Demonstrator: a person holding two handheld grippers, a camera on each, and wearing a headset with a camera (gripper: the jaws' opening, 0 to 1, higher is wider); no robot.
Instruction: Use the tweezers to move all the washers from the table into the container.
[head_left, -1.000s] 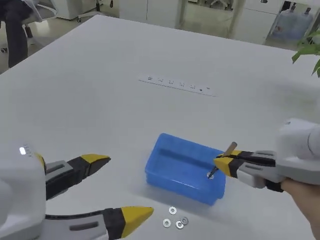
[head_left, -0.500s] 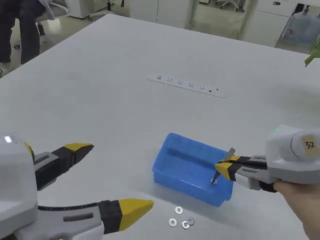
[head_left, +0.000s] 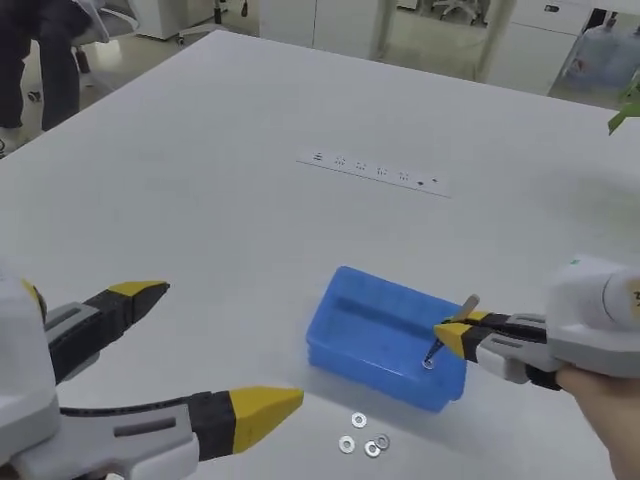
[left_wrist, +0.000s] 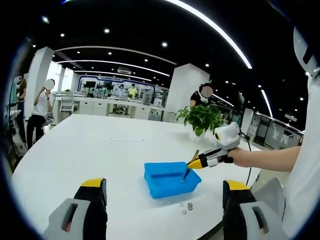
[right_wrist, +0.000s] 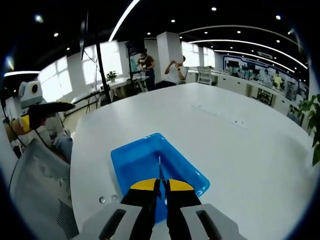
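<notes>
Over at the right tool (head_left: 441, 336), the yellow-tipped jaws are drawn in narrow and pinch a slim pair of metal tweezers (head_left: 432, 352). Seen along its own jaws in the right gripper view, the right tool (right_wrist: 161, 183) has barely a sliver of gap, and the tweezers (right_wrist: 160, 168) poke out as a thin dark blade. The points dip down inside the container (head_left: 360, 368), a glossy blue plastic tub, rectangular with rounded corners and low sloping walls, near its right-hand end. There is a tiny grey glint at the very tip, too small to call. The left tool (head_left: 232, 343) hangs low at the near left with its two black, yellow-capped jaws spread wide and nothing between them. On the smooth, matt white worktop (head_left: 200, 180), just in front of the container's near wall, lie the washers (head_left: 372, 449): four small flat metal rings in a loose cluster, apart from the tub. From the left gripper view the container (left_wrist: 160, 187) sits out ahead between the wide jaws, with the washers (left_wrist: 185, 212) scattered just beside it. Farther back, a slim strip (head_left: 375, 172) with small dark markings lies flush in the worktop.
</notes>
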